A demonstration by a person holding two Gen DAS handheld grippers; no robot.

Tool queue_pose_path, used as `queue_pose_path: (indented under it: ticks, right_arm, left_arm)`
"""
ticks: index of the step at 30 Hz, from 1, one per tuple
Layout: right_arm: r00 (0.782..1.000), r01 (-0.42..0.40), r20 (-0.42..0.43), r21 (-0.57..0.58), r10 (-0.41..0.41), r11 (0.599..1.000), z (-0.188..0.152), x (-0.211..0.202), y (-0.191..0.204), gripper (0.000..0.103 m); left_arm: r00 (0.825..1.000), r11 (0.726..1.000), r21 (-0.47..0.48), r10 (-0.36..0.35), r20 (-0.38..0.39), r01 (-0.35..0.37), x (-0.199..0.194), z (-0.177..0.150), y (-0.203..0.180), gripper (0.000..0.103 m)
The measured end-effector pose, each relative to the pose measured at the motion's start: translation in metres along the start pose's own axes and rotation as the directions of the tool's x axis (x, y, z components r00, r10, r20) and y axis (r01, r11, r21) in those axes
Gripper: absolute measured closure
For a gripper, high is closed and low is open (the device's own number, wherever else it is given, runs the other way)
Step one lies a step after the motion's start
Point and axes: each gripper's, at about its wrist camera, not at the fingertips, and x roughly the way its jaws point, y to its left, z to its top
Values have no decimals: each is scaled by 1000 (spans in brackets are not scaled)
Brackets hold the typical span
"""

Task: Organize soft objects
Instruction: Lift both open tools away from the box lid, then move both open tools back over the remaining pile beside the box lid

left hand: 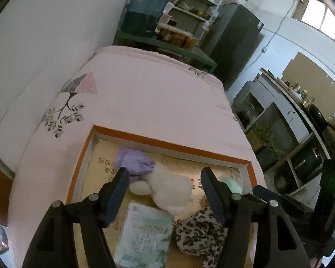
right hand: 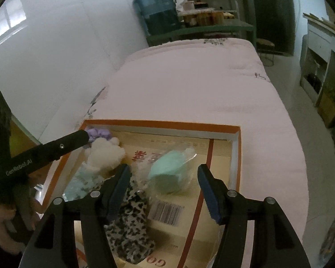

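Fluffy white plush toy (left hand: 167,189) in the cardboard tray (left hand: 172,146) looks light and squashy; pinch its body. Left gripper (left hand: 165,192) and right gripper (right hand: 165,192) jaws both gape, empty.

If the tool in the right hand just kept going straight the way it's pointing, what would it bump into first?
Most likely the mint-green soft roll in clear plastic wrap, which lies between the open right tool fingers' line, inside the orange-rimmed cardboard box. Depth is hard to judge.
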Motion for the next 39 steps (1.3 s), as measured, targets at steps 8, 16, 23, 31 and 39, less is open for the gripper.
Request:
queue_pose_path:
  ticks: [8,16,23,31,39]
  right_arm:
    - [1000,6,23,-22,-5,1000,-3,-19,12,39]
    - [999,3,36,-35,-2,999,-8,-36,23,39]
    - [999,5,44,-51,-3,999,-14,-48,33,39]
    - [998,-1,66,-63,5,998,-20,-66,44,39]
    - [997,3,77,-77,3,997,-30,-81,54,39]
  left_arm:
    - [1000,999,45,5,29,-6,-20,-6,-11,37]
    - [998,997,75,9,65,-14,-42,-13,-20,37]
    - [996,995,97,6,88,-15,-61,-19,-25,37]
    - [992,994,109,9,125,-23,-84,-24,-28,37]
    - [987,990,133,20,161,-42,-106,-30,-32,37]
